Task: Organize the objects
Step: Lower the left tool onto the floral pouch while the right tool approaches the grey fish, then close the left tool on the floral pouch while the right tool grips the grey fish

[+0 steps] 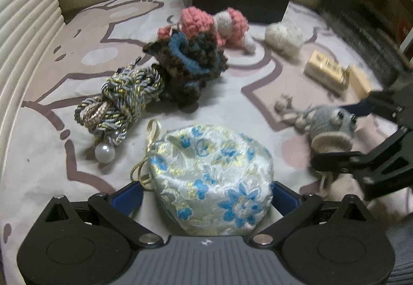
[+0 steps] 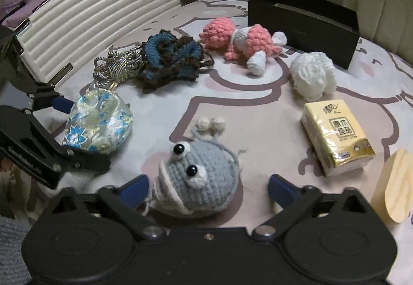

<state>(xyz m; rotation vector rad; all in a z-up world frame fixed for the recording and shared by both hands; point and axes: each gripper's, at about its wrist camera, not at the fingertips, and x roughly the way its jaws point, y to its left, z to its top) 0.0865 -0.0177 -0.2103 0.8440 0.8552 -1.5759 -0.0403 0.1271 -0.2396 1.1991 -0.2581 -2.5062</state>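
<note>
Two grippers are down over a soft sheet with cartoon shapes (image 2: 258, 114), and each has picked one toy to work on.

Left gripper (image 1: 206, 194) has its blue pads on both sides of a shiny flowered pouch (image 1: 211, 176). The pads look pressed against the cloth, so I think it is squeezing the pouch to lift it. It sits at 6 o'clock in the left wrist view.

Right gripper (image 2: 207, 185) is wide open around a grey crochet fish with big eyes (image 2: 198, 176). One blue pad is just beside the fish's mouth. The other pad is well apart from it. Nothing is held there yet. I think it came low so the fish sits between the fingers, ready for a squeeze.

Other toys wait farther back. A braided cord with a pearl (image 1: 121, 107) lies at 10 o'clock from the pouch. A blue and brown crochet piece (image 2: 170, 58) touches it. A pink crochet doll (image 2: 240, 42) lies at 12 o'clock, near a black box (image 2: 304, 24). That box may be where things go, but I cannot tell. A white yarn ball (image 2: 313, 76) is at 2 o'clock and a tissue pack (image 2: 338, 135) at 3 o'clock.

Room is tight on the sides. A white ribbed board (image 2: 98, 27) stands at the sheet's edge at 10 o'clock. A pale wooden piece (image 2: 395, 187) is close at 4 o'clock. The middle of the sheet is open, so straight up looks like the easy way out.
</note>
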